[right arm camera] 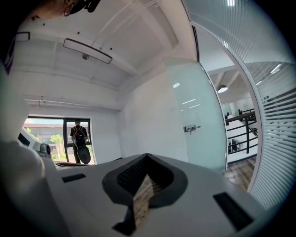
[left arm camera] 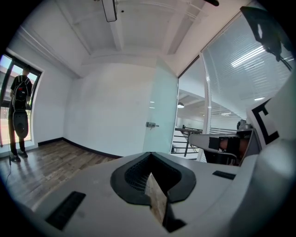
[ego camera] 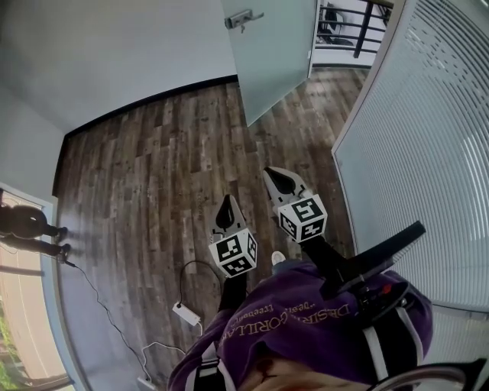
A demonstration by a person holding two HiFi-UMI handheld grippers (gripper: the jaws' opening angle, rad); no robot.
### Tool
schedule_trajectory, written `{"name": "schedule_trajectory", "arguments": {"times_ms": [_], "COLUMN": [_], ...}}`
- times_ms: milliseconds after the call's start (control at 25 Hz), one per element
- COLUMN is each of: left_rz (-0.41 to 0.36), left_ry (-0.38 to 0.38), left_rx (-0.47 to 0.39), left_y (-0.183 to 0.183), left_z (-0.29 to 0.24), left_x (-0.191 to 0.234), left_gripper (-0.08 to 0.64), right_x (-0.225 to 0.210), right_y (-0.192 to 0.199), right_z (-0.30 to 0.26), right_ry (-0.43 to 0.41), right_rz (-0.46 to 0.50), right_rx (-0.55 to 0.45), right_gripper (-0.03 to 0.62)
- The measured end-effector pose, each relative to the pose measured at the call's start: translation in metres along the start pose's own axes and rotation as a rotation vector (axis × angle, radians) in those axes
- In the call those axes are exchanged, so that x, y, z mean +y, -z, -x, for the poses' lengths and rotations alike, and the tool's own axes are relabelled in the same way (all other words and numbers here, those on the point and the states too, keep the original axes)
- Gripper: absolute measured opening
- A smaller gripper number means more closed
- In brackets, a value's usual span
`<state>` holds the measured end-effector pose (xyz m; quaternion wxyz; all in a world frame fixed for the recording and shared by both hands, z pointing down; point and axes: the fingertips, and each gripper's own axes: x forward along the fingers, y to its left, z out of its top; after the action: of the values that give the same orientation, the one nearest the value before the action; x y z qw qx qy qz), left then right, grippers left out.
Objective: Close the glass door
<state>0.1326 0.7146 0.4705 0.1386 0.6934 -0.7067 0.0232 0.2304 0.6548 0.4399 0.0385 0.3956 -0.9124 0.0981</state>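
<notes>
The frosted glass door (ego camera: 275, 46) stands ajar at the top of the head view, its metal handle (ego camera: 243, 18) near its upper edge. Both grippers hover over the wooden floor, well short of the door and pointing toward it. My left gripper (ego camera: 227, 201) is shut with nothing in it. My right gripper (ego camera: 273, 175) sits slightly ahead of it, also shut and empty. In the left gripper view the door (left arm camera: 162, 111) and handle (left arm camera: 151, 124) lie straight beyond the closed jaw tips (left arm camera: 150, 153). The right gripper view has the door (right arm camera: 196, 125) and handle (right arm camera: 191, 128) to the right of its tips (right arm camera: 147, 155).
A striped frosted glass wall (ego camera: 428, 153) runs along the right. A dark railing (ego camera: 351, 23) shows through the doorway. A white power adapter (ego camera: 186, 312) with its cable lies on the floor at lower left. A person (ego camera: 27, 229) stands by the window at the far left.
</notes>
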Motion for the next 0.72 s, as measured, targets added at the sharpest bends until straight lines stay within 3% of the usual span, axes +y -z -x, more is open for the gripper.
{"name": "schedule_trajectory", "arguments": {"times_ms": [720], "left_rz": [0.022], "left_ry": [-0.02], "left_rx": [0.038], "left_y": [0.009], "left_z": [-0.068], "left_x": [0.015], "left_gripper": [0.0], "right_x": [-0.039], "right_y": [0.01], "right_z": [-0.063], "right_ry": [-0.008], "right_rz": [-0.014], "right_rx": [0.034], "right_gripper": [-0.009]}}
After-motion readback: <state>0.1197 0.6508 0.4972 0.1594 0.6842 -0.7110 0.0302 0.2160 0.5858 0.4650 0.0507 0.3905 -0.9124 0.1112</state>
